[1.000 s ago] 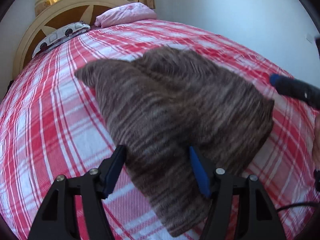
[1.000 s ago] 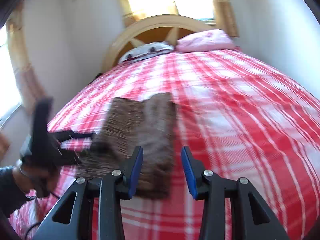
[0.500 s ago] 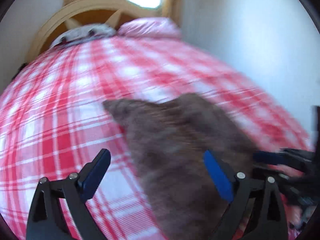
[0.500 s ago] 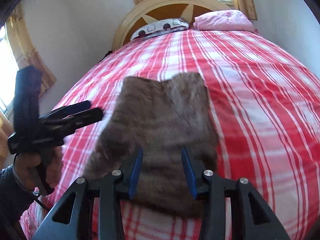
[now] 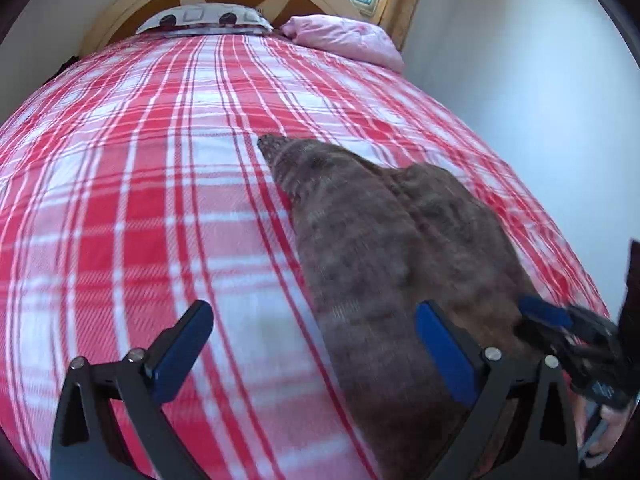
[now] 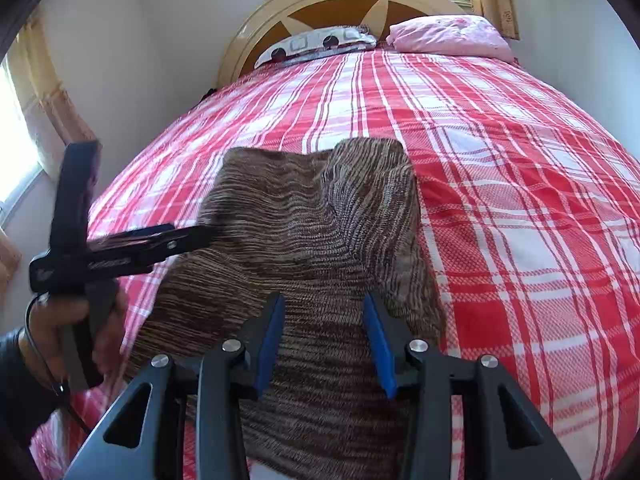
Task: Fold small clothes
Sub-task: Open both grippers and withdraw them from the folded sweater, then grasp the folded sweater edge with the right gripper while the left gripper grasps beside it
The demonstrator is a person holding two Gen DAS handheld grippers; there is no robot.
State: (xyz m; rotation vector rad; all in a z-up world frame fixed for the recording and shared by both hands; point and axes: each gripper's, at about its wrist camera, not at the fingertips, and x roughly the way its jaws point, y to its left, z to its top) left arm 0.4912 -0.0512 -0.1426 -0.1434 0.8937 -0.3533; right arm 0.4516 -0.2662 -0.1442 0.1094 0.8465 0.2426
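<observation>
The brown knit garment (image 6: pixel 304 264) lies on the bed (image 6: pixel 520 200), long axis toward the headboard, under the half-open, empty right tongs (image 6: pixel 324 344) (nearer); the left tongs (image 5: pixel 312 356) are opening, empty, beside it.

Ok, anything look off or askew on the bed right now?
Only the brown striped garment: it lies crooked on the red plaid bedspread, its far edge uneven, one flap overlapping the rest in a ridge. No damage shows. The left gripper is opening with nothing between its fingers.

Brown striped garment (image 6: pixel 320 248) on a red-and-white plaid bedspread (image 6: pixel 500 160).
</observation>
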